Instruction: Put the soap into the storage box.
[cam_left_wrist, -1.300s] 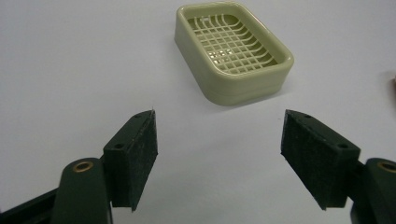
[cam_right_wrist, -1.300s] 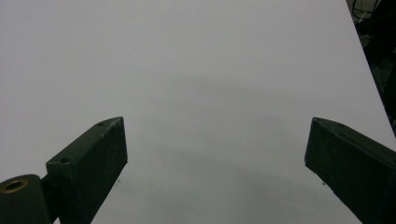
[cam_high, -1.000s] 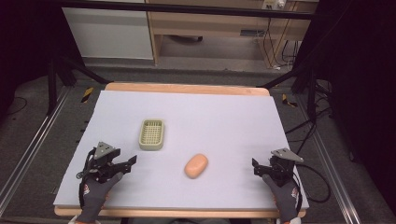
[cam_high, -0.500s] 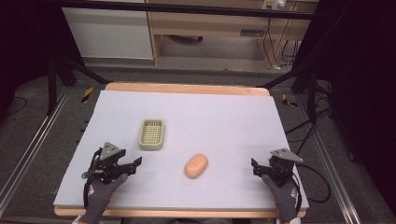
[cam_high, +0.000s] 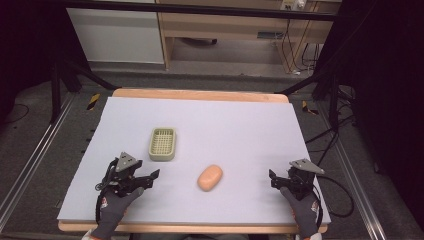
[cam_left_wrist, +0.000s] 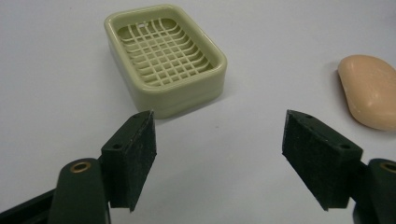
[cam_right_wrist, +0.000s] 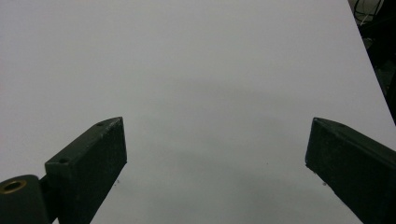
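Observation:
A peach-coloured bar of soap (cam_high: 210, 177) lies on the pale table near the front middle. A pale green soap dish (cam_high: 162, 143) with a grid floor sits empty to its left and farther back. My left gripper (cam_high: 148, 178) is open near the front left, with the soap dish (cam_left_wrist: 166, 58) ahead of its jaws and the soap (cam_left_wrist: 371, 95) off to the right. My right gripper (cam_high: 273, 179) is open near the front right with nothing between its jaws (cam_right_wrist: 215, 168), facing bare table.
The table (cam_high: 240, 130) has a wooden rim and drops off on all sides. Black stands and cables (cam_high: 325, 135) run along the floor at the right. A cabinet and shelf stand beyond the far edge.
My left gripper has moved forward and to the right, toward the soap dish and soap. The right gripper has barely moved.

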